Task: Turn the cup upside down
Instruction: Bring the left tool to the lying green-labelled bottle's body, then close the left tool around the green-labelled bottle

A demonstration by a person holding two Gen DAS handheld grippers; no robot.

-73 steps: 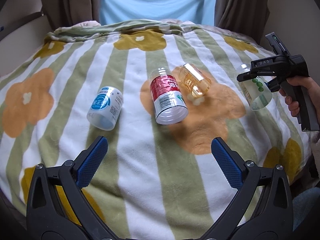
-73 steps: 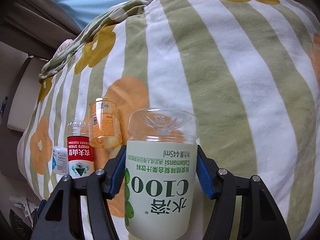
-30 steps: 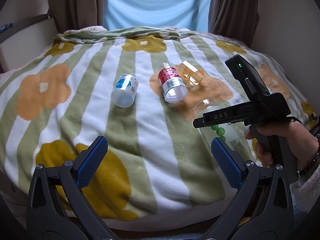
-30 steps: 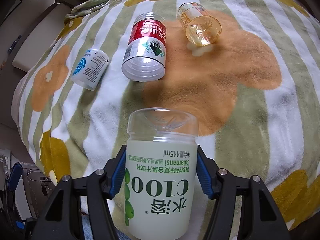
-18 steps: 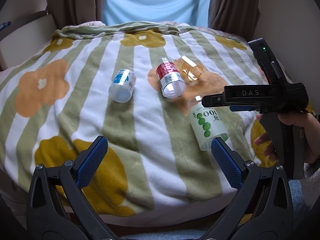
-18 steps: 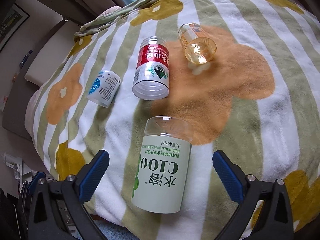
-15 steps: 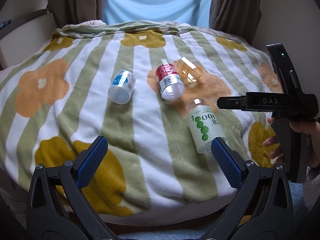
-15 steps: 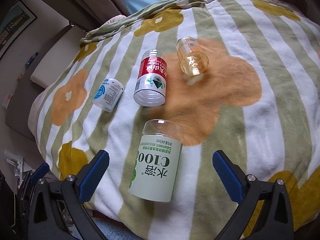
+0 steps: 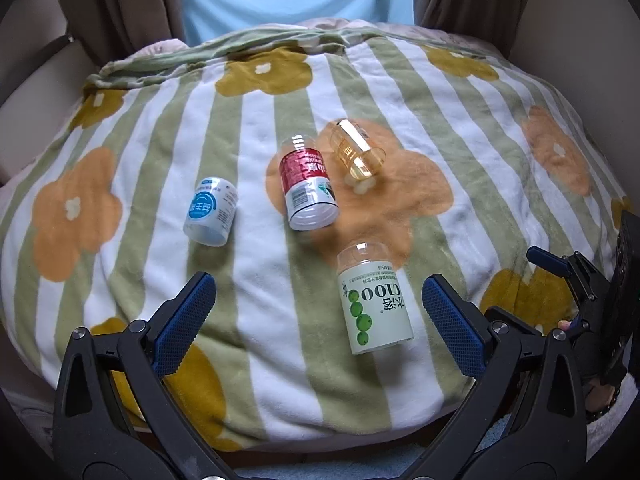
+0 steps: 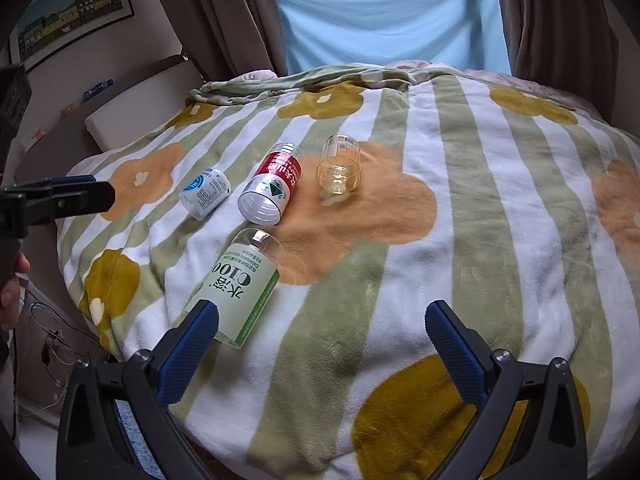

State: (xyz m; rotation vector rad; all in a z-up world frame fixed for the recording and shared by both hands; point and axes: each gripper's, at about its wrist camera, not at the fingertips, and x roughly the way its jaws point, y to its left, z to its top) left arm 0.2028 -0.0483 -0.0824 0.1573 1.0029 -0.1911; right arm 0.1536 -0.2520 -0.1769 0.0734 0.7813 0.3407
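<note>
Several label-wrapped plastic cups lie on their sides on a striped flower blanket (image 9: 256,280). The green C100 cup (image 9: 374,304) (image 10: 240,288) rests nearest me, clear base pointing away. Behind it are a red-label cup (image 9: 308,186) (image 10: 272,190), an amber cup (image 9: 358,154) (image 10: 339,164) and a blue-label cup (image 9: 210,210) (image 10: 205,192). My left gripper (image 9: 318,320) is open and empty, with the green cup just inside its right finger. My right gripper (image 10: 320,344) is open and empty, drawn back from the green cup, which lies by its left finger.
The blanket drops off at the near edge (image 9: 320,432). Brown curtains (image 10: 224,20) and a light blue sheet (image 10: 384,16) hang behind the bed. A padded bench (image 10: 140,100) and a floor with cables (image 10: 52,344) lie to the left.
The right gripper opened, let go of the green cup onto the blanket, and backed away to the right. The other cups stayed put.
</note>
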